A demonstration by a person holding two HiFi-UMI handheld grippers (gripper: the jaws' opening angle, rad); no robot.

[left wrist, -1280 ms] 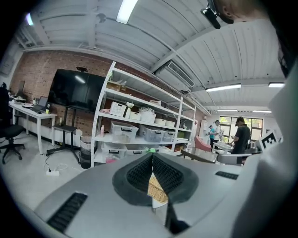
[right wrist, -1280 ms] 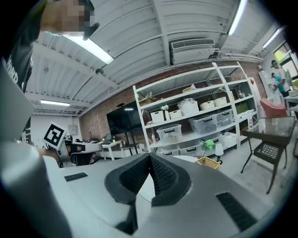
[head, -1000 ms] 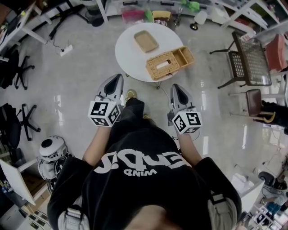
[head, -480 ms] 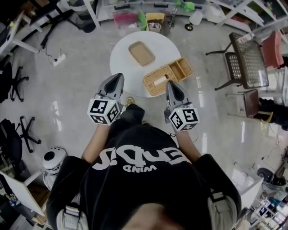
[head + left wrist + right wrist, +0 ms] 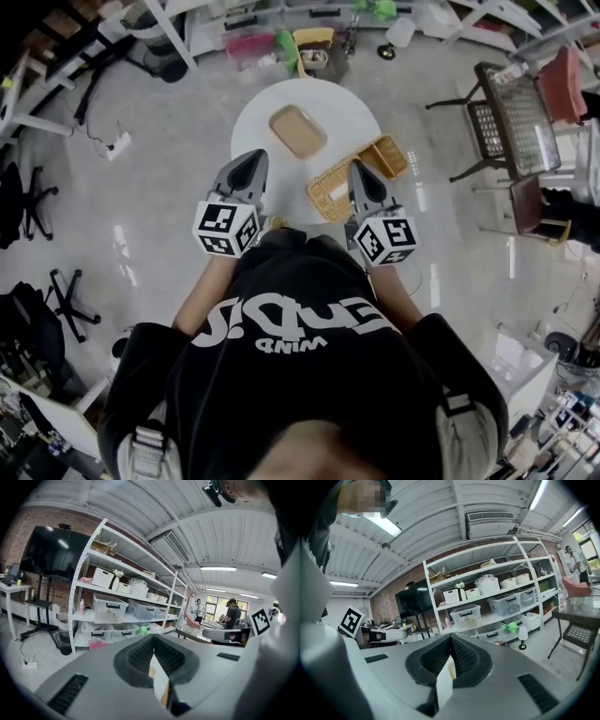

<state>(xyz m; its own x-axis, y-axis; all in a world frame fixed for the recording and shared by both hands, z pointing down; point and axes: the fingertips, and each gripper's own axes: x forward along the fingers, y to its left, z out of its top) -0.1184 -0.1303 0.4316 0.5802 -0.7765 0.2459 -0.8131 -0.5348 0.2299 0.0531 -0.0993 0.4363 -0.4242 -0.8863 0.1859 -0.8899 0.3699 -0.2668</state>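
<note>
My left gripper (image 5: 256, 156) hangs over the near left edge of a round white table (image 5: 342, 105), jaws shut with nothing between them. My right gripper (image 5: 359, 166) is also shut and empty, and sits above the near end of a wicker basket (image 5: 328, 186) with a side compartment (image 5: 391, 155). A shallow tan tray (image 5: 297, 130) lies in the middle of the table, just ahead of the left gripper. In the left gripper view the shut jaws (image 5: 153, 637) point level at the shelving. The right gripper view shows its jaws (image 5: 451, 637) closed the same way.
White shelving with plastic bins (image 5: 112, 606) stands beyond the table, with a dark TV (image 5: 51, 550) to its left. A mesh chair (image 5: 497, 122) is right of the table and office chairs (image 5: 19, 202) are far left. Two people (image 5: 231, 616) stand in the distance.
The person has stepped forward. Both grippers have moved from short of the table to over its near edge, and the shelving looms larger in both gripper views. Both jaws stay shut.
</note>
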